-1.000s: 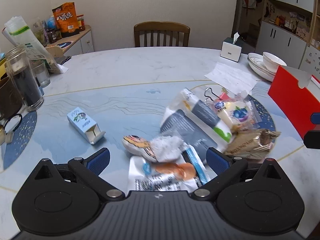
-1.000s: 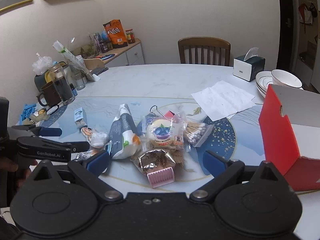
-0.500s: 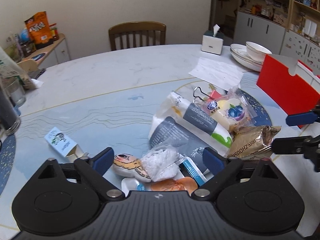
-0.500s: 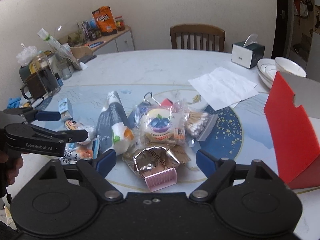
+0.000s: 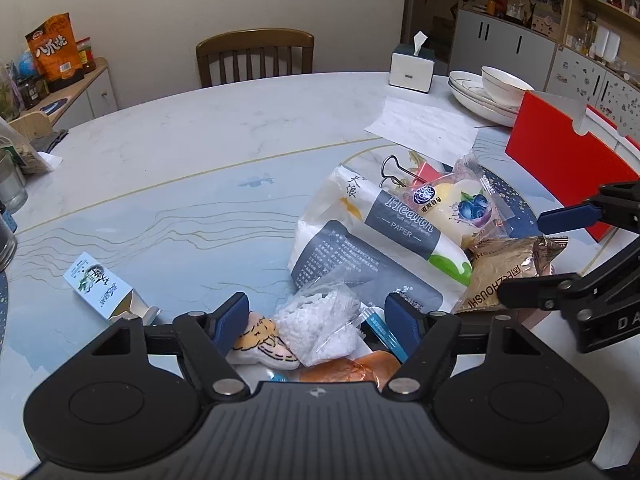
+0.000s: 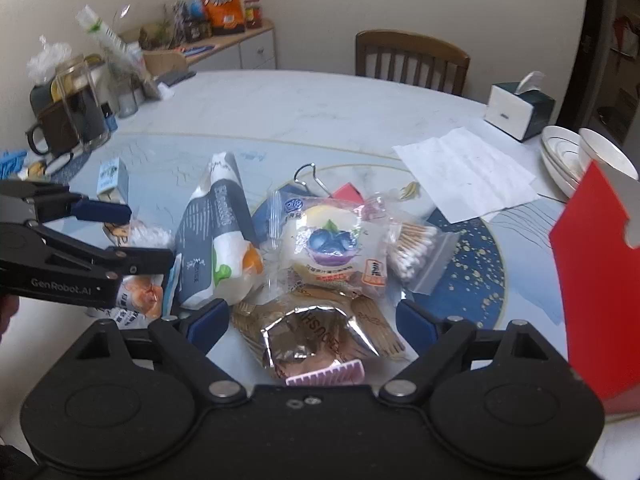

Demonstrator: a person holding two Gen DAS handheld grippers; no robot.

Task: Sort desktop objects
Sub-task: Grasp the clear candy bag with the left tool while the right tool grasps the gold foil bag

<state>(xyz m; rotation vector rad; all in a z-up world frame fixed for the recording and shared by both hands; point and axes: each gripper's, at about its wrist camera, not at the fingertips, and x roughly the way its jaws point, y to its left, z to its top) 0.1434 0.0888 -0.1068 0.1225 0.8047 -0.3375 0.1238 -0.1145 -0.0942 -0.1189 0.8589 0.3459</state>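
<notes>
Inside zip bag (image 6: 420, 258): cotton swabs (image 6: 414, 242), bunched.

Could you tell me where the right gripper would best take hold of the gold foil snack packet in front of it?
Probably across the gold foil snack packet at its puffed middle, from above: it lies flat between the right gripper's open jaws, with its crimped ends offering thinner hold.

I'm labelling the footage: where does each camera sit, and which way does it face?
Left wrist: on the left gripper, facing down at a clear bag of white bits; right gripper intrudes at the picture's right.
Right wrist: on the right gripper, over a foil snack packet; left gripper shows.
Shared: blueberry pastry, red box.
</notes>
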